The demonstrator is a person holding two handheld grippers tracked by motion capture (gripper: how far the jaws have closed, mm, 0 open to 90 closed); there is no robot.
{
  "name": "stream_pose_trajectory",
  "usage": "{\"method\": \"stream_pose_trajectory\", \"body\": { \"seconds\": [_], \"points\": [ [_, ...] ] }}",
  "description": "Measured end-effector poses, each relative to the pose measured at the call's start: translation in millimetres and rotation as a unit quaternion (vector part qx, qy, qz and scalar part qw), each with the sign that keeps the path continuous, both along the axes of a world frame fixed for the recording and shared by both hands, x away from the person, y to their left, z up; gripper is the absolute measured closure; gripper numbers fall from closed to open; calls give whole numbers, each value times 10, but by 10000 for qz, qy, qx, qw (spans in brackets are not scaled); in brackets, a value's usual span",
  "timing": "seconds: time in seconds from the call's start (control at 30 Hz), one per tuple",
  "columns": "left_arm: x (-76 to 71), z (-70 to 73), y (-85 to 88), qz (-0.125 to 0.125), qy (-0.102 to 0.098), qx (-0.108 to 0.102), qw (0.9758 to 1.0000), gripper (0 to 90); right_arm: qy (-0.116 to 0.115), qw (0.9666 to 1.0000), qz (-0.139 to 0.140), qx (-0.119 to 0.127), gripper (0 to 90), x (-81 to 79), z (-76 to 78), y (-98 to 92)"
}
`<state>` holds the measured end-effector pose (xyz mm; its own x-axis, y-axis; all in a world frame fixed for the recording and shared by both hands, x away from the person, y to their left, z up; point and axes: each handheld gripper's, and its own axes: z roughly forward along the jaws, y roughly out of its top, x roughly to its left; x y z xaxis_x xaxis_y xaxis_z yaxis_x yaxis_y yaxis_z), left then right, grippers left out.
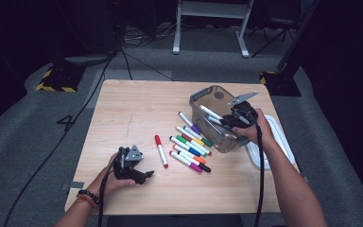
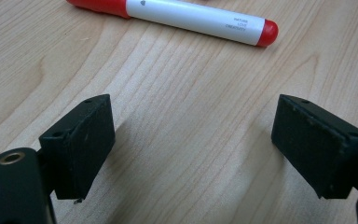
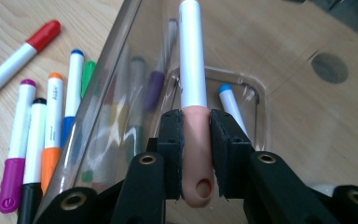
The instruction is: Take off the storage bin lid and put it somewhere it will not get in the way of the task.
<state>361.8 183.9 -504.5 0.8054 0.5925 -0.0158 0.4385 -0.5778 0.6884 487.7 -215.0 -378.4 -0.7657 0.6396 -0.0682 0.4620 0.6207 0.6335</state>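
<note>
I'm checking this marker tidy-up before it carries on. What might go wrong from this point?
1. The right gripper pinches the pink-capped marker only at its cap; it may pull off or swing.
2. The clear bin looks light and could tip or slide if bumped.
3. The red marker may roll from the open left gripper.

**Handheld gripper rig, quick look**

Both grippers are chunky matte black; left gripper [image 1: 144, 177] has square pads [image 2: 81, 144] with tiny screw holes and a brass-ringed hole low down; right gripper [image 1: 228, 122] shows the same brass rings; each carries a grey three-cornered plate [image 1: 133, 153] and trails a black cable [image 1: 261, 161]; beaded bracelets [image 1: 88, 197] on the left wrist; bare forearms.
</note>
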Motion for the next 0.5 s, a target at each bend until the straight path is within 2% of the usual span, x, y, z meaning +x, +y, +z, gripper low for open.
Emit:
{"method": "stream_pose_trajectory", "body": {
  "seconds": [0.1, 0.2, 0.3, 0.43, 0.5],
  "points": [
    [0, 0, 0, 1, -1, 0, 10000, 137, 96, 9997, 19, -243, 751, 5, -33, 71],
    [0, 0, 0, 1, -1, 0, 10000, 137, 224, 9990, 117, -358, 751, 1, -55, 126],
    [0, 0, 0, 1, -1, 1, 10000, 137, 303, 9985, 89, -441, 750, 20, -78, 139],
    [0, 0, 0, 1, 0, 0, 10000, 137, 389, 9983, 54, -435, 746, 38, -105, 135],
    [0, 0, 0, 2, 0, -1, 10000, 137, 447, 9981, 64, -428, 711, 42, -115, 134]
  ]
}}
